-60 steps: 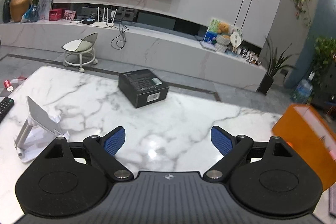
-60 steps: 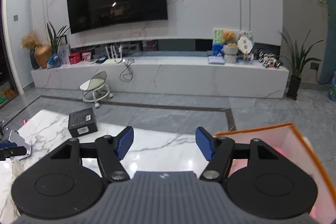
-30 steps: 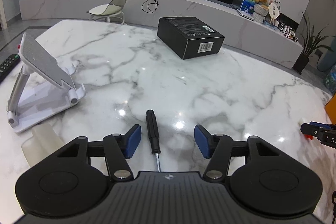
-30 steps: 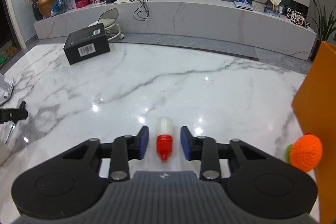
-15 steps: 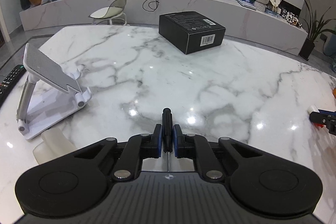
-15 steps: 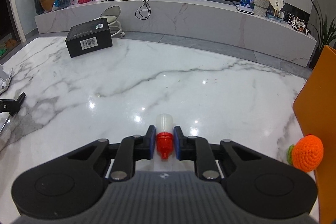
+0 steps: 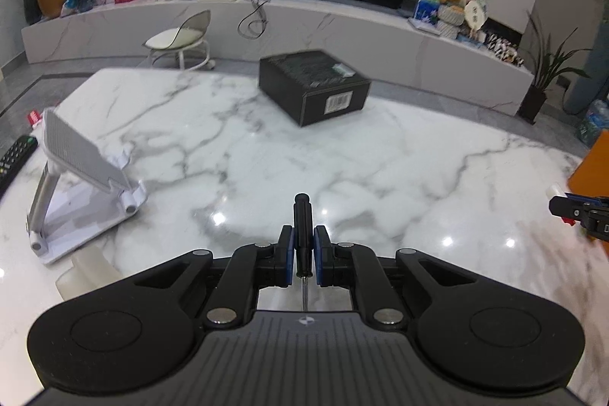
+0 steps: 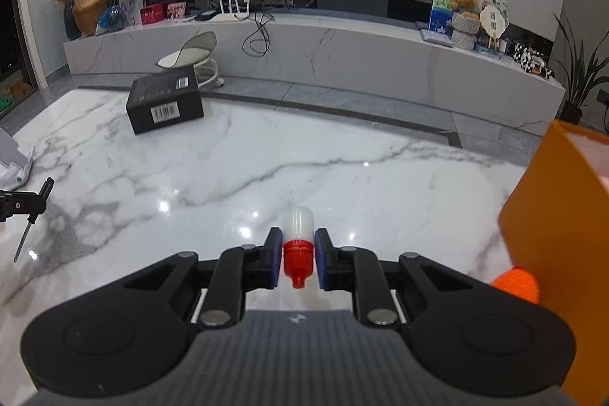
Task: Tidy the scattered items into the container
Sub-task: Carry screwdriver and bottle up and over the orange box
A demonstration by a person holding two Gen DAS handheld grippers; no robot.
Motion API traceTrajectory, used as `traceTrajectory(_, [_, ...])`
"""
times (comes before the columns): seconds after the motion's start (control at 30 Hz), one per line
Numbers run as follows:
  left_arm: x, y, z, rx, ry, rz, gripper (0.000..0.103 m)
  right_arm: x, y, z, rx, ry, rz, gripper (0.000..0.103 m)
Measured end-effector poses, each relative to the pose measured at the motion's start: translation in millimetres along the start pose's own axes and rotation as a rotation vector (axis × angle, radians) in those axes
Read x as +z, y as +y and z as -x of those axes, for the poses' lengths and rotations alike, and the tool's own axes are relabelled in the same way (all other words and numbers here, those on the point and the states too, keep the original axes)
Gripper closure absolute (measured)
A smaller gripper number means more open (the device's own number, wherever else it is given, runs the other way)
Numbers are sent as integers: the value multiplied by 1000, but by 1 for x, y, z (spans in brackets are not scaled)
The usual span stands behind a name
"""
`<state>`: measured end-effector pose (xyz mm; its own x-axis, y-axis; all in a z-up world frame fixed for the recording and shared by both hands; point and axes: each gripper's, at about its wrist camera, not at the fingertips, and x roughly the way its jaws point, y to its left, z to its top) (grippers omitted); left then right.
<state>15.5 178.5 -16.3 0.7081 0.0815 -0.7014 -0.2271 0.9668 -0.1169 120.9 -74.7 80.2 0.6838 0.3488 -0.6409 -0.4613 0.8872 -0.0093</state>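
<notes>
The right claw (image 8: 298, 263) pinches the small bottle (image 8: 298, 246) nearest the orange container (image 8: 559, 215) on its right, while the left claw (image 7: 303, 255), across the tabletop (image 7: 342, 170), pinches the screwdriver (image 7: 302, 231), handle pointing forward

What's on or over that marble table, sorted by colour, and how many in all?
Black: 3, screwdriver, box, remote
White: 2, stand, red-capped bottle
Orange: 2, container, ball
Total: 7
</notes>
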Motion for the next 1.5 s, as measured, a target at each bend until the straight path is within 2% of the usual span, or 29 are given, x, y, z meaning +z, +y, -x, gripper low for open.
traceTrajectory(0.3, [18,-37,49,-57,-100,-45,91,23,-24,50,-10,-88,-2,83])
traceTrajectory(0.73, [44,-154,105,-217,-220,-166,91,41,-94,146,-65,-222,-25,83])
traceTrajectory(0.93, [59,-193,133,-267,-287,-214,91,42,-129,190,-103,-284,-53,83])
traceTrajectory(1.2, [76,-238,187,-326,-421,-267,91,54,-159,266,-146,-408,-30,83])
traceTrajectory(1.5, [72,-286,256,-445,-611,-295,91,63,-193,377,-207,-616,-38,83])
